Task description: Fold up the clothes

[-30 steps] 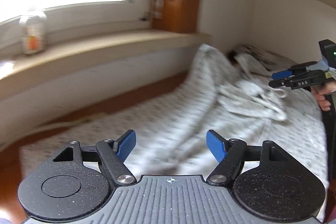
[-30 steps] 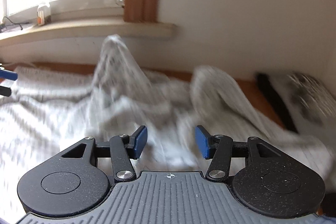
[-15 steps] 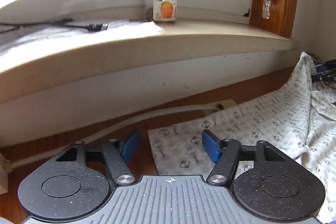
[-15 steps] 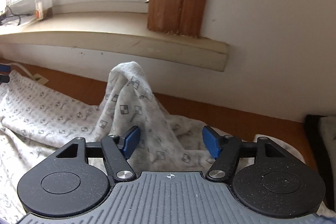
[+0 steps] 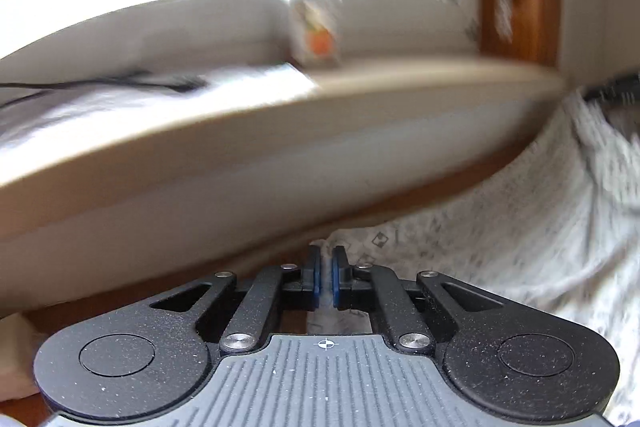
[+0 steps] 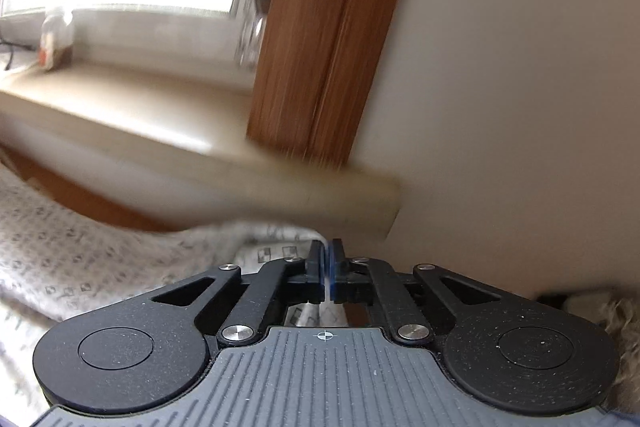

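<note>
Patterned garment (image 5: 520,227) lies spread below a windowsill (image 5: 360,95). The left gripper (image 5: 326,277) pinches its corner between closed fingers. The right gripper (image 6: 329,267) likewise clamps a fold.

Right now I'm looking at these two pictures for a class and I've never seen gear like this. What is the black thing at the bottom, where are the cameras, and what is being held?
There is no robot here. A person holds a hand-operated grabbing tool in each hand, and each carries a wide-angle camera looking forward along its two fingers. So one picture is from the left tool, the other from the right tool. The black arms and blue pads at the bottom are the tool itself.

Both are shut, each pinching an edge of the same pale patterned cloth, which spreads out between them over a wooden surface. It appears in the right view too.

Behind is a windowsill with a jar on it and a wooden window frame. Both pictures are blurred.
</note>
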Motion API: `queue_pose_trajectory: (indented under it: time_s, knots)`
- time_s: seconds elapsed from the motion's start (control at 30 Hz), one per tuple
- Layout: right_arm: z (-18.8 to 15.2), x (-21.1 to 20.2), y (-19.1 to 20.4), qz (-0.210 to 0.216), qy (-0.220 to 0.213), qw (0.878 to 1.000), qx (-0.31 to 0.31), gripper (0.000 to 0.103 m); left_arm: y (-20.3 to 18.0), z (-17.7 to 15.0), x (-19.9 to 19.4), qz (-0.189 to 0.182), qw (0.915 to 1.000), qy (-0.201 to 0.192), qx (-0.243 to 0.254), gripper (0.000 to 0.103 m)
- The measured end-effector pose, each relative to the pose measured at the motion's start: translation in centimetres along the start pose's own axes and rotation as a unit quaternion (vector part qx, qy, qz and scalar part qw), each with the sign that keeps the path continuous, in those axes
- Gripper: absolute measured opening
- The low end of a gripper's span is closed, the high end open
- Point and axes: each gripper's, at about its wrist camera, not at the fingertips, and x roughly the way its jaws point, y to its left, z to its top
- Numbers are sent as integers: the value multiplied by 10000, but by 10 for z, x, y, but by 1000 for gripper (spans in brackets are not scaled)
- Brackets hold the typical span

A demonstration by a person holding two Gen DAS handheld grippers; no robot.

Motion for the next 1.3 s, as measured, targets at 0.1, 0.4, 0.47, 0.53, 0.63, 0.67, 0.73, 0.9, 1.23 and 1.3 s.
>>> queue_pose_trajectory:
  time_s: [0.1, 0.4, 0.47, 0.53, 0.63, 0.67, 0.73, 0.9, 1.23, 1.3]
  knots:
    - [2, 2, 17, -452, -279, 9980, -348, 3, 14, -2, -13, 16, 9997, -55, -221, 6]
    - [-8, 3, 37, -437, -42, 9985, -333, 47, 6, -10, -12, 114, 9997, 148, -143, 40]
    - [-12, -13, 25, -262, -64, 9996, -107, 48, 5, -8, -18, 68, 9998, 62, -164, 50]
    - [-18, -30, 12, -73, -38, 9999, 79, 49, -2, -4, -20, -22, 9999, -7, -167, 61]
    - [-35, -57, -1, 61, 36, 9999, 116, 57, -28, 0, -19, -286, 9996, -48, -51, 74]
    - [-43, -66, -7, 38, 62, 9999, 83, 57, -41, 1, -19, -391, 9992, -45, 32, 76]
    - [-56, -77, -17, -47, 81, 9999, 140, 57, -67, 1, -19, -604, 9980, -36, 200, 77]
    - [-96, -96, -70, -623, 295, 9932, 940, 57, -139, 6, -10, -1282, 9897, 128, 619, 81]
    - [-187, -116, -128, -730, 944, 9777, 1731, 59, -228, -10, 9, -2202, 9672, 596, 1117, 82]
    - [-193, -117, -133, -786, 985, 9739, 1889, 59, -230, -14, 13, -2200, 9659, 681, 1183, 82]
